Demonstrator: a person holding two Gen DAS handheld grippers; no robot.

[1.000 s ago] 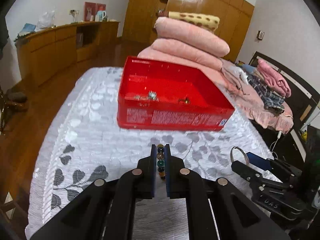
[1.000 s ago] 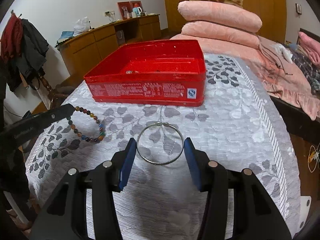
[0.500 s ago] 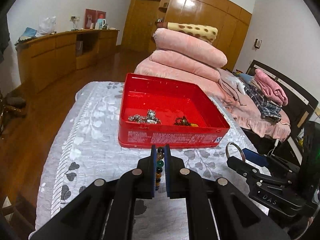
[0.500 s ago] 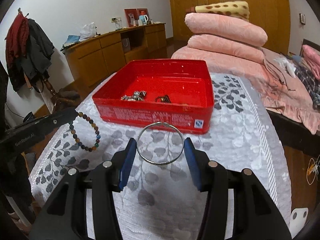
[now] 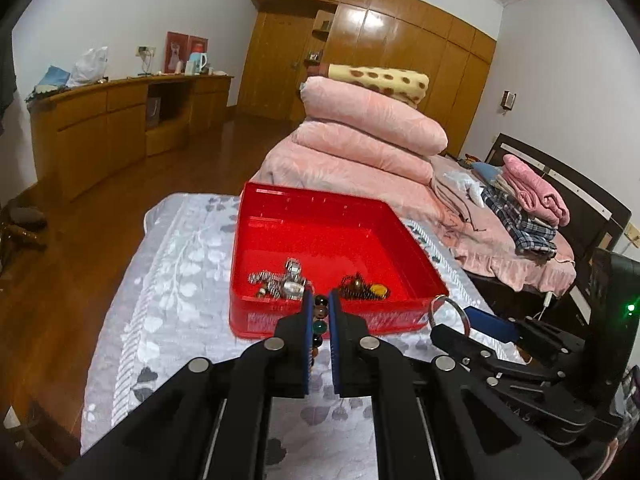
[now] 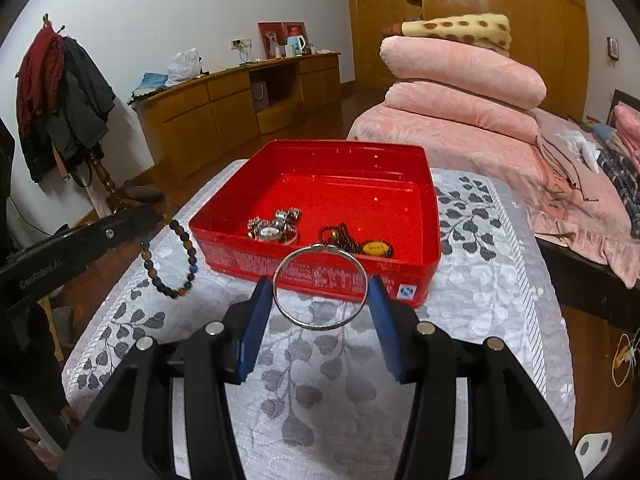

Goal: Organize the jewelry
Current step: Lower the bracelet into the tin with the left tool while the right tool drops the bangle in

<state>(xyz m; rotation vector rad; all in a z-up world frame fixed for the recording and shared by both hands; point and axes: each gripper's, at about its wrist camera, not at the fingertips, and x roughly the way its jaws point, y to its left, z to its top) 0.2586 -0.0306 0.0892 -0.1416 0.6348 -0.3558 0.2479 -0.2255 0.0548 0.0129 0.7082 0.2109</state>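
Silver bangle [image 6: 320, 286] sits clamped in the right gripper [image 6: 320, 292]; left gripper [image 5: 320, 312] pinches the bead bracelet [image 5: 319, 312], red tin [image 5: 332, 240] just ahead.

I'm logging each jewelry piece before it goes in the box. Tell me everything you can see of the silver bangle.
The silver bangle is a thin, plain ring of shiny metal with a small gap or joint at its far side. It is held clear of the patterned cloth, roughly level, its two sides pinched between the blue pads of the right hand-held gripper. It hangs just short of the red box, touching nothing else.
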